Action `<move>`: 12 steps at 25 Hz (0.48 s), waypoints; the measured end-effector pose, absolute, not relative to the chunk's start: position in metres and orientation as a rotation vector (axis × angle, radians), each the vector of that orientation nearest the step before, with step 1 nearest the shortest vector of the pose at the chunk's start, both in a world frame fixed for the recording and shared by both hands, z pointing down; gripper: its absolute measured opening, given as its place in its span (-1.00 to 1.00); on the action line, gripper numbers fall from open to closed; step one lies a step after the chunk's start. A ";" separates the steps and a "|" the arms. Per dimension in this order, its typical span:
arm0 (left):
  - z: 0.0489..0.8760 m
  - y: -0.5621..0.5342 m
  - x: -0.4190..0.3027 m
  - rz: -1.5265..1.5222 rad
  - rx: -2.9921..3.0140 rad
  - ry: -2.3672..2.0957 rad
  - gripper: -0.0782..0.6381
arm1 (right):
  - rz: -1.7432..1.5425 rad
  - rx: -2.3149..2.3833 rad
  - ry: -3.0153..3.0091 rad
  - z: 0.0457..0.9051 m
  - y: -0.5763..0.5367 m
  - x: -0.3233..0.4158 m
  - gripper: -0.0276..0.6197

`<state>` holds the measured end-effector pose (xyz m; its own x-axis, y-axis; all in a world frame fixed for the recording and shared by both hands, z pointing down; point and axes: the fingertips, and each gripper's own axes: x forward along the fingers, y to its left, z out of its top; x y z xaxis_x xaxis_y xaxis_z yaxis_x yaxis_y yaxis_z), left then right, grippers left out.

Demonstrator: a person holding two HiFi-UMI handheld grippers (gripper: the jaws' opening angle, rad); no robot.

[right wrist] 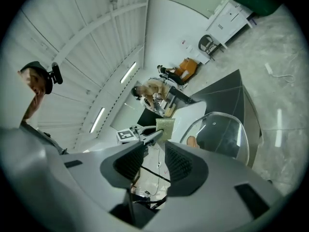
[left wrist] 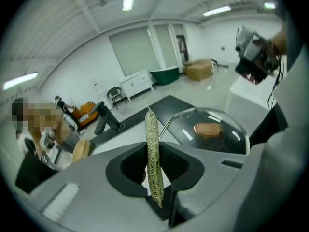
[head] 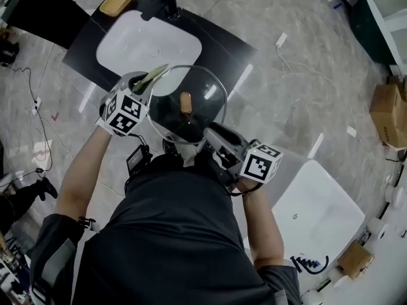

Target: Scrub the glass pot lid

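Note:
The glass pot lid [head: 202,94] with a wooden knob [head: 185,102] is held up in front of me over the black counter. My right gripper [head: 213,134] is shut on its near rim. In the right gripper view the lid [right wrist: 227,137] lies just right of the jaws. At the lid's far left edge my left gripper [head: 147,81] is shut on a green scrub pad [head: 155,74]. That pad [left wrist: 153,158] stands edge-on between the jaws in the left gripper view, with the lid [left wrist: 227,124] to its right. Whether the pad touches the glass is unclear.
Behind the lid a white basin [head: 127,49] sits in the black counter [head: 219,40], with a black faucet [head: 160,0] and a wooden block [head: 117,0] at the back. A second white basin [head: 318,211] is at my right. A cardboard box [head: 389,110] stands on the floor.

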<state>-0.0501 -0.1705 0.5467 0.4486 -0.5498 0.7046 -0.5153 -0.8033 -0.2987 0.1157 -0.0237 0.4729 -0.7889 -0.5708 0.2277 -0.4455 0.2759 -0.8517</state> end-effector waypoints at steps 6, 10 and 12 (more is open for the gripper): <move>0.587 -0.197 -0.017 -1.460 -2.361 0.700 -0.59 | -1.539 -1.109 2.294 0.478 -0.004 0.144 -0.49; 0.616 -0.178 -0.009 -1.561 -2.321 0.568 -0.59 | -1.555 -1.159 2.214 0.486 0.004 0.159 -0.49; 0.628 -0.161 -0.008 -1.583 -2.341 0.531 -0.59 | -1.564 -1.163 2.187 0.489 0.005 0.162 -0.49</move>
<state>-0.0081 -0.1613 0.6276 0.3377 -0.4404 0.8319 -0.1507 -0.8977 -0.4140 0.1617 0.0053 0.4885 -0.6660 -0.6985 0.2620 -0.4739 0.1249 -0.8717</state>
